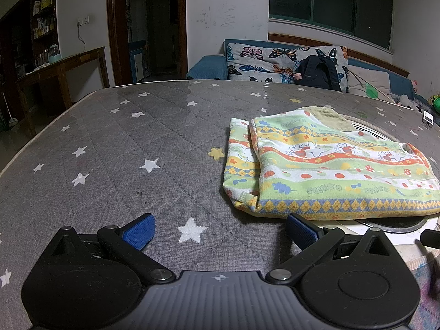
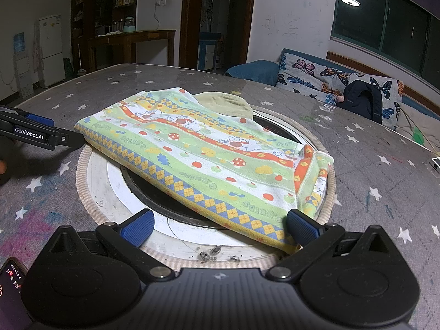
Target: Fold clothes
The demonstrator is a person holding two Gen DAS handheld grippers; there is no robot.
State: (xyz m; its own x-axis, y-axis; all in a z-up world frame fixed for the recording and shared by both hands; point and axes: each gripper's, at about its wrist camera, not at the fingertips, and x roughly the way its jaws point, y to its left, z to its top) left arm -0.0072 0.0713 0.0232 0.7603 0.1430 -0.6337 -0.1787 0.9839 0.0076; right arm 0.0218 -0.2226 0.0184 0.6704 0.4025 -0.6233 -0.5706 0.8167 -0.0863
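The left gripper (image 1: 218,232) has its jaws spread wide, the ribbed blue rubber pads (image 1: 139,232) bare, nothing between them; they hover over the grey quilted star-printed cloth covering the counter (image 1: 115,148). The right gripper (image 2: 218,227) likewise has its jaws wide apart; its right-hand pad sits right at the near hem of the folded knit child's garment, pale green with yellow, orange and white cartoon stripes (image 2: 203,148), though whether it touches is unclear.

The garment lies flat as a soft, roughly rectangular bundle, a diamond-patterned band along its near edge and a sleeve tucked under one end. It rests across a round white disc with a dark recessed ring (image 2: 115,181) set into the counter, edged by beige ribbed trim. A plain olive-beige fabric piece (image 2: 228,101) pokes out from behind it. Grey crumbs (image 2: 211,254) lie on the disc just in front of the right gripper.
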